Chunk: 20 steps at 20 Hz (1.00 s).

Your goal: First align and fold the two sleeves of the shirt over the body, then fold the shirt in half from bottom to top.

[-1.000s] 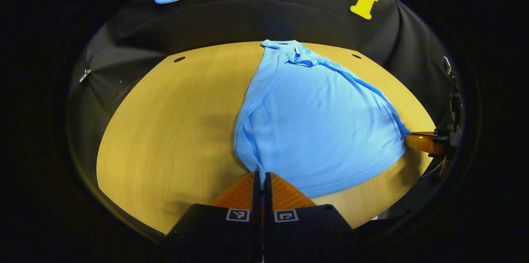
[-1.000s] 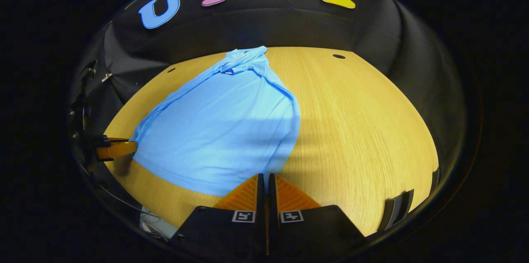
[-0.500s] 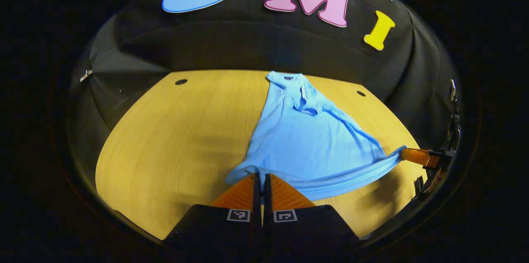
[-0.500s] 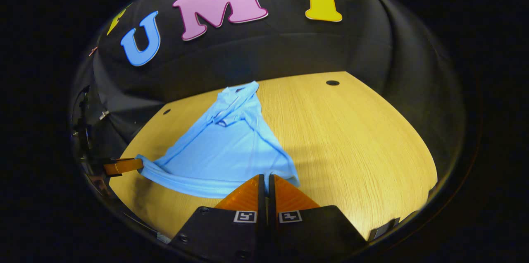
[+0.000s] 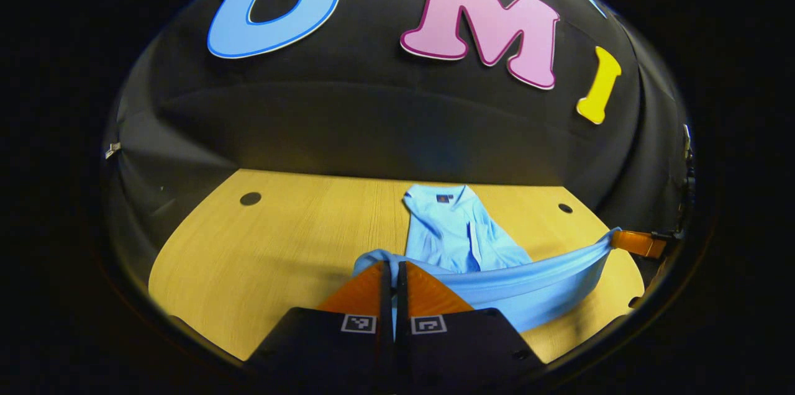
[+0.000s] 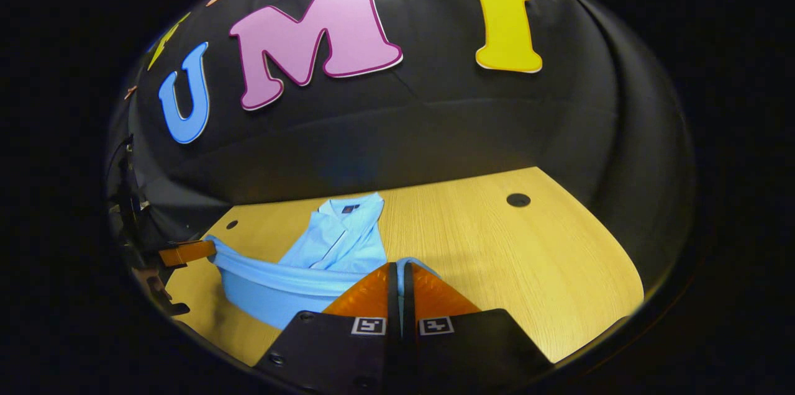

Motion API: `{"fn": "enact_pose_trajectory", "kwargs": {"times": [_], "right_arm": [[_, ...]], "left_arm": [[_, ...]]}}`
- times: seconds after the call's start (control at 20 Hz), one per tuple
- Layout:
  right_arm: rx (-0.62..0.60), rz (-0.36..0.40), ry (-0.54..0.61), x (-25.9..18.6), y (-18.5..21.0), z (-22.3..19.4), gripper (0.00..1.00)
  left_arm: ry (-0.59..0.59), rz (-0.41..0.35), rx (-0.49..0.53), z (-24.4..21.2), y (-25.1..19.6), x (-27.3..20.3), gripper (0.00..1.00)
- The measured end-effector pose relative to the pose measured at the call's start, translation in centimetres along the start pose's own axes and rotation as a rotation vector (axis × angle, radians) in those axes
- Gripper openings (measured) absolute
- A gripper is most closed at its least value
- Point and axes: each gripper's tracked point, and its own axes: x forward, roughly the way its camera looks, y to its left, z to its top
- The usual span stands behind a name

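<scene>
The left gripper (image 5: pixel 392 271) pinches one bottom corner of the light-blue cotton shirt (image 5: pixel 463 240), fingers pressed together on the hem. The right gripper (image 6: pixel 397 272) clamps the other corner likewise. Between them the hem hangs lifted above the pale wooden table (image 5: pixel 292 240); the collar lies ahead. The left gripper view catches the right gripper off to its right (image 5: pixel 640 243).

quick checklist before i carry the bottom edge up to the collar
1. Left gripper shut on the shirt hem corner: ok.
2. Right gripper shut on the other hem corner: ok.
3. Hem lifted off the table between the grippers: ok, though it sags in the middle.
4. Collar lying flat at the far end: ok.
5. Sleeves folded over the body: cannot tell, the raised hem hides that part.
6. Table beyond the collar free of things: ok.
</scene>
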Motion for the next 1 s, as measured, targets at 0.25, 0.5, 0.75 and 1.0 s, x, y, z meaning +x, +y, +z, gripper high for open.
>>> {"fn": "enact_pose_trajectory", "kwargs": {"times": [0.25,0.5,0.75,1.0], "right_arm": [[-0.047,-0.008,-0.058,8.6,-0.4,3.1,0.05],[-0.007,-0.001,-0.096,16.3,-0.7,5.1,0.05],[0.001,0.009,-0.122,22.9,-0.4,6.1,0.05],[0.018,-0.014,-0.096,27.2,-1.1,5.0,0.05]], "left_arm": [[-0.078,0.009,0.047,4.8,-0.1,8.6,0.06],[-0.126,0.061,0.06,6.3,1.4,15.4,0.06],[-0.182,0.108,0.004,7.7,2.9,20.6,0.06],[-0.188,0.129,0.009,6.9,3.2,23.2,0.06]]}}
